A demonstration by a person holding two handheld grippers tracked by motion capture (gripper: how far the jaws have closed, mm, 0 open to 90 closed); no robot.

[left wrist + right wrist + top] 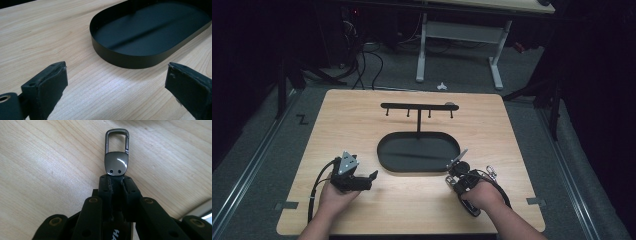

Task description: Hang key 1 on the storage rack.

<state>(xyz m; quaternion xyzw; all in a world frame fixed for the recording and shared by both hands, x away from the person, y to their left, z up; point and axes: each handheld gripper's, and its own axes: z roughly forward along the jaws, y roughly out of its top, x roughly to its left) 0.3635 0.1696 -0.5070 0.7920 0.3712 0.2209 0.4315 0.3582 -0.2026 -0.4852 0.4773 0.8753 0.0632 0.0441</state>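
Note:
My right gripper (116, 178) is shut on the black strap of a keychain. Its grey metal plate and snap clip (116, 150) stick out past the fingertips, just above the wooden table (45, 165). In the high view the clip (490, 173) shows at the right of that gripper (481, 176), near the table's front right. My left gripper (116, 75) stands open with only bare wood between its pads. It points at the black oval tray (125, 61), and in the high view it (368, 181) sits at the tray's (384, 160) front left.
A black T-shaped rack (418, 106) with several small hooks rises from the back of the tray. The tray holds nothing. Bare wood (412, 200) lies between the two hands. Beyond the table's far edge stand a white desk frame (497, 65) and cables on the floor.

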